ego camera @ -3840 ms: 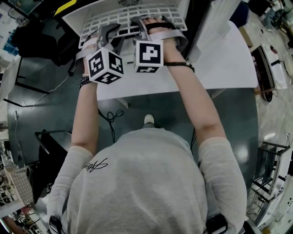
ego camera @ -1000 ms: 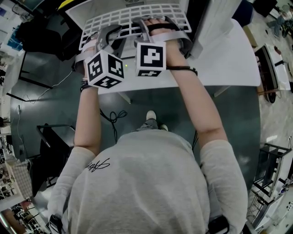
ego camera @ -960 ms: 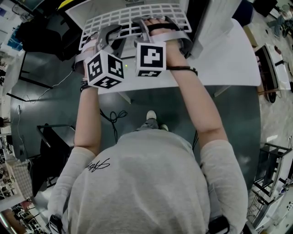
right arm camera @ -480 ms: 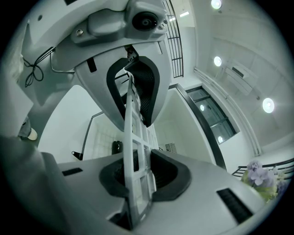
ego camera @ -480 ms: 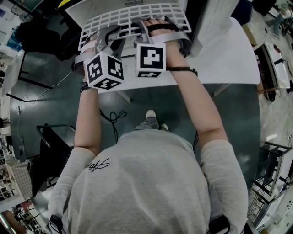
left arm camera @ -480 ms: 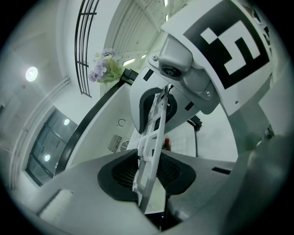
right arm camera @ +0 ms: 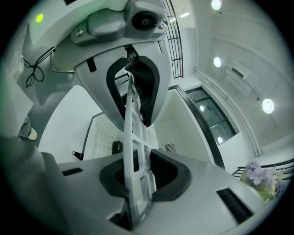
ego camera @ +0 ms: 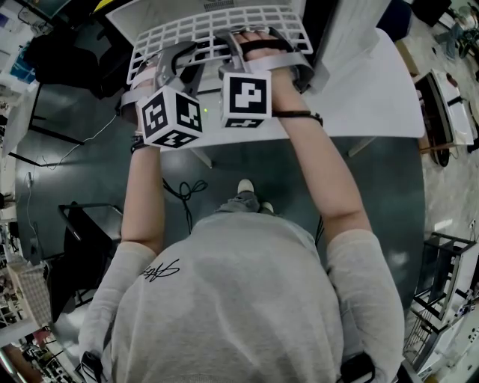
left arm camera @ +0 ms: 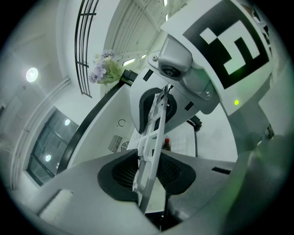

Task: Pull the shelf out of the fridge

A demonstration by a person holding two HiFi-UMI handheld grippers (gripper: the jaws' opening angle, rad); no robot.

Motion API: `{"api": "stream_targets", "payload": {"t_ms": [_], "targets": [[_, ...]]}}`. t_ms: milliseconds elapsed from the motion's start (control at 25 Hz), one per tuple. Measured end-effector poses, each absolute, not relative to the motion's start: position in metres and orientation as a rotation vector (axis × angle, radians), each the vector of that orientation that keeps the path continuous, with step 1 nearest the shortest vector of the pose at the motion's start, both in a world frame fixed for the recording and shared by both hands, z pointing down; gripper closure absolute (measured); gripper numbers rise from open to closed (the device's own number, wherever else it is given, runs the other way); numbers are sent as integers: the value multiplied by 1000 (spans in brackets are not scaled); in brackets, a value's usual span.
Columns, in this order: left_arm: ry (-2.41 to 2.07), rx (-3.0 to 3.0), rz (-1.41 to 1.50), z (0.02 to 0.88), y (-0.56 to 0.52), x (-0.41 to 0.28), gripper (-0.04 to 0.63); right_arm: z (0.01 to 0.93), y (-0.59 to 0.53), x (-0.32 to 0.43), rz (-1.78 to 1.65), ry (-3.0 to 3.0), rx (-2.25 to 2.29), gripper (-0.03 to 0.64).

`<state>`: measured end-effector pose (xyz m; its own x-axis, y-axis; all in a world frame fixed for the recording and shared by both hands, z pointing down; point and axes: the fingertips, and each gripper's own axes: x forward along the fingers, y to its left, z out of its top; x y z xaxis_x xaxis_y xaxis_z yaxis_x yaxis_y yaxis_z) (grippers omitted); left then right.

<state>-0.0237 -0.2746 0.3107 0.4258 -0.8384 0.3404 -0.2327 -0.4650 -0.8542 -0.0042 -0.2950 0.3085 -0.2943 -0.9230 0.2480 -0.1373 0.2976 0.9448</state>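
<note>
left hand-held gripper [left arm camera: 150, 137] and right hand-held gripper [right arm camera: 135, 137] clamp the white shelf [ego camera: 196, 30] side by side, likely to keep it level, its far end ahead seemingly inside the fridge [ego camera: 161, 15].

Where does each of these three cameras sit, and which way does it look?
Head view: on the person's head, facing steeply down at the shelf, left gripper and right gripper; arms and back show.
Left gripper view: on the left gripper, looking along its jaws, shut on the shelf's edge.
Right gripper view: the same from the right gripper.
Shared: shelf and opposite gripper.
</note>
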Motion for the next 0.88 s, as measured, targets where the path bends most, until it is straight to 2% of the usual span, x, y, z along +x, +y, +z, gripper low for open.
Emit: {"api": "stream_targets", "payload": {"t_ms": [880], "targets": [[923, -1904, -1014, 312, -262, -24, 502, 309, -282, -5, -1139, -1659, 978, 557]]}}
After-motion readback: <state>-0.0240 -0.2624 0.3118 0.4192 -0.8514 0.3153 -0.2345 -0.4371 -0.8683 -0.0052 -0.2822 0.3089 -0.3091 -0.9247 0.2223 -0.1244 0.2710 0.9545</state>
